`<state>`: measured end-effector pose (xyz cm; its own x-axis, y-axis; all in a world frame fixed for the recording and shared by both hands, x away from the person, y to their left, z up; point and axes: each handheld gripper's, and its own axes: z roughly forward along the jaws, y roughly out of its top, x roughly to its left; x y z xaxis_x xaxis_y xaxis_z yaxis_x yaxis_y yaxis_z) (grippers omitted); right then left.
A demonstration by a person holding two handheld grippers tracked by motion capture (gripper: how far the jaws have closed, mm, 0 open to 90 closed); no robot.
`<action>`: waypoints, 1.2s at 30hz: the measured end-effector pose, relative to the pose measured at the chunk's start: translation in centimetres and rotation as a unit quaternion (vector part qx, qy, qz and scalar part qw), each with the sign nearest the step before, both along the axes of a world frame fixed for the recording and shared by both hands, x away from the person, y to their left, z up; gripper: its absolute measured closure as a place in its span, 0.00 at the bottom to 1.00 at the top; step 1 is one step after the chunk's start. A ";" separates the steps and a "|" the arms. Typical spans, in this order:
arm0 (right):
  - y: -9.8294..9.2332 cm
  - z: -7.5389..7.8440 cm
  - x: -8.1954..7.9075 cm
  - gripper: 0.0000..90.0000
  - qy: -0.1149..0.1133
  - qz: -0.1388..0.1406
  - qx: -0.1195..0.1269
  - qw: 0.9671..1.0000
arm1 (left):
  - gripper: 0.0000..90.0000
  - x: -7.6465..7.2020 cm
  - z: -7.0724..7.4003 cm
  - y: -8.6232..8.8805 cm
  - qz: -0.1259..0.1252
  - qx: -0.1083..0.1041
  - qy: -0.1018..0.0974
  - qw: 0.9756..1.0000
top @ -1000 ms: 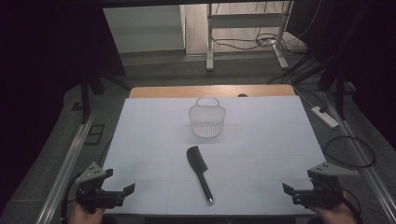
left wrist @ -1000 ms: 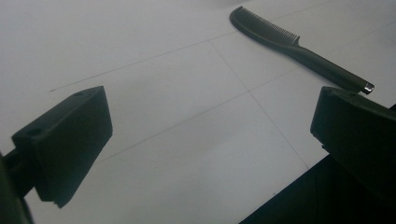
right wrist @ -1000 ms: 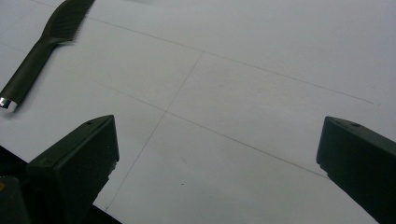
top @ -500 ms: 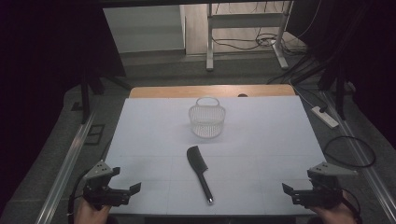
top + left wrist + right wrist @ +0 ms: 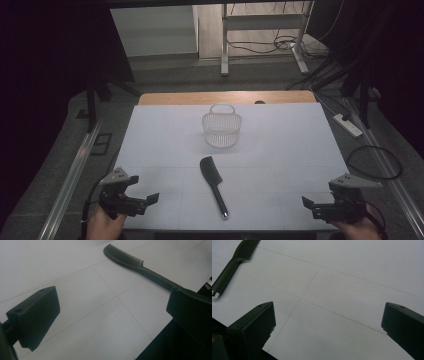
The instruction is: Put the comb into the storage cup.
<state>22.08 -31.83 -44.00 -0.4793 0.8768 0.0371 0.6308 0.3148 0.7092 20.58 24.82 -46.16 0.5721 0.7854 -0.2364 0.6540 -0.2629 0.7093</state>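
Observation:
A black comb (image 5: 212, 182) lies flat on the white table sheet (image 5: 280, 145), toothed end away from me, handle toward the front edge. Behind it a white mesh basket (image 5: 222, 129) with a handle stands upright. My left gripper (image 5: 144, 189) hovers open at the front left corner, jaws pointing toward the comb. Between its jaws in the left gripper view (image 5: 112, 315) is bare sheet, with the comb (image 5: 140, 267) beyond. My right gripper (image 5: 317, 195) is open at the front right corner. The right gripper view (image 5: 329, 325) has the comb's handle (image 5: 227, 275) at upper left.
The table's far edge is a wooden strip (image 5: 225, 97). Metal rails run along the left (image 5: 75, 165) and right sides. A power strip (image 5: 347, 125) and a looped cable (image 5: 375, 162) lie on the floor to the right. A desk frame (image 5: 265, 30) stands beyond.
My left gripper has slid a little right and forward over the table's front left corner. The right gripper, comb and basket have stayed put.

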 end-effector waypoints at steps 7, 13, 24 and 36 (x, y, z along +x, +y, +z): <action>0.0 0.0 0.0 0.00 0.000 0.000 -0.001 1.000 | 0.00 0.7 -0.1 -0.9 -0.013 0.001 -0.003 1.000; 0.0 0.0 0.0 0.00 0.001 0.000 0.000 1.000 | 0.00 1.6 -0.3 -2.0 -0.024 0.005 0.011 1.000; 0.0 0.0 0.1 0.00 0.002 -0.001 0.000 1.000 | 0.00 2.9 -0.4 -3.6 -0.042 0.012 0.015 0.999; 0.0 0.0 0.1 0.00 0.002 0.000 0.000 1.000 | 0.00 4.4 -0.3 -5.5 -0.062 0.011 0.017 0.998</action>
